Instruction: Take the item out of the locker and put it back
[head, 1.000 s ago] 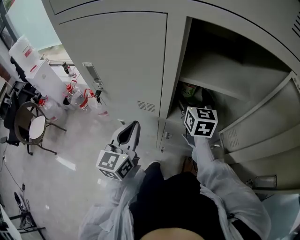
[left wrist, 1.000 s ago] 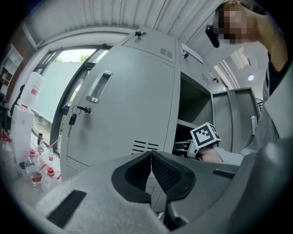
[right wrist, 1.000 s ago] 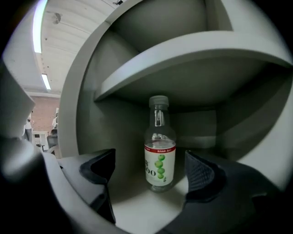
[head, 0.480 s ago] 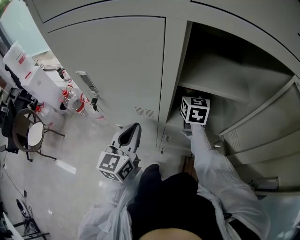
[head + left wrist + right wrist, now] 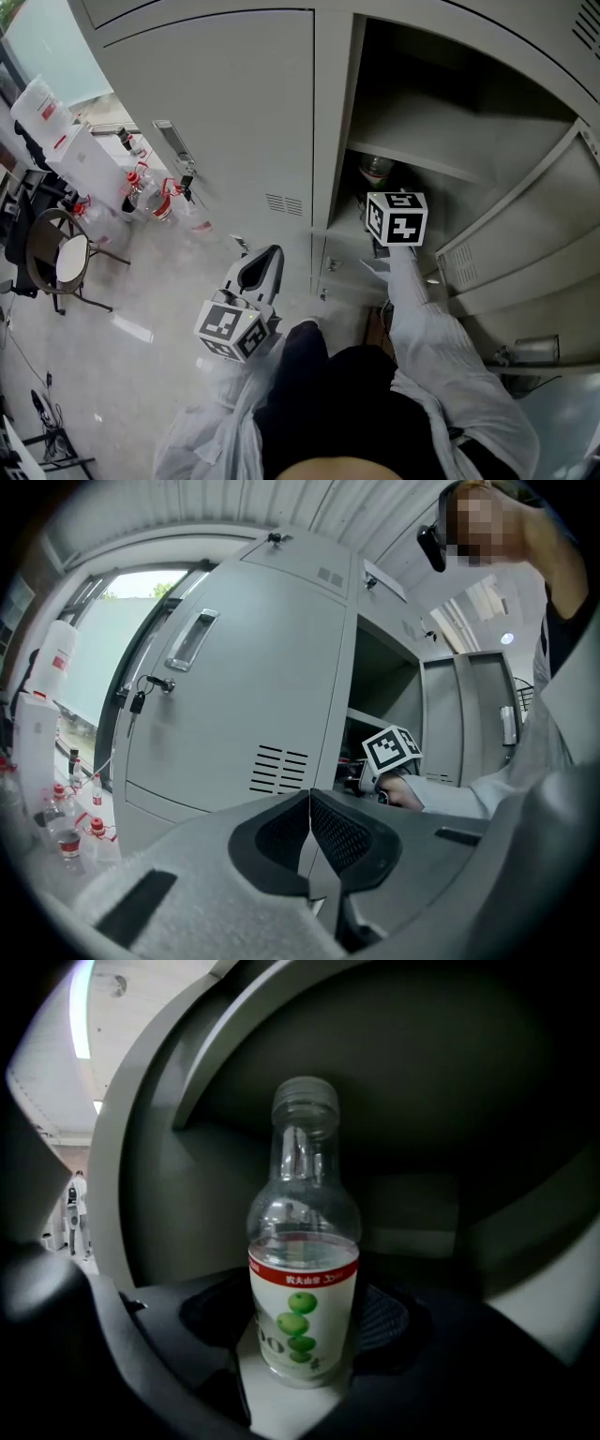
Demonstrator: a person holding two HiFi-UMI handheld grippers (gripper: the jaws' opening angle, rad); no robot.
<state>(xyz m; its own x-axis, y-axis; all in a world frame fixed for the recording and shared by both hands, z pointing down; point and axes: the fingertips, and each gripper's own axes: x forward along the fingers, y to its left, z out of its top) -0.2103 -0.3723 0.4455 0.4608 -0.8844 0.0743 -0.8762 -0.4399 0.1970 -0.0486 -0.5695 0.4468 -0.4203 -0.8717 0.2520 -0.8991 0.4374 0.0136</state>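
Under the shelf (image 5: pixel 412 167) of the open grey locker (image 5: pixel 441 108), the upright green-apple drink bottle (image 5: pixel 302 1279) stood straight ahead of the right hand-held gripper (image 5: pixel 305 1326), whose jaws had just closed on its label from either side, while the left hand-held gripper (image 5: pixel 309 841) hung clenched and empty outside.

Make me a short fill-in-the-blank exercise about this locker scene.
1. The bottle stands inside the open ___.
2. The left gripper's jaws are ___, holding nothing.
3. The band across the top of the bottle's label is ___.
4. The neighbouring locker door, keys hanging, is ___.
Missing words: locker; shut; red; closed.
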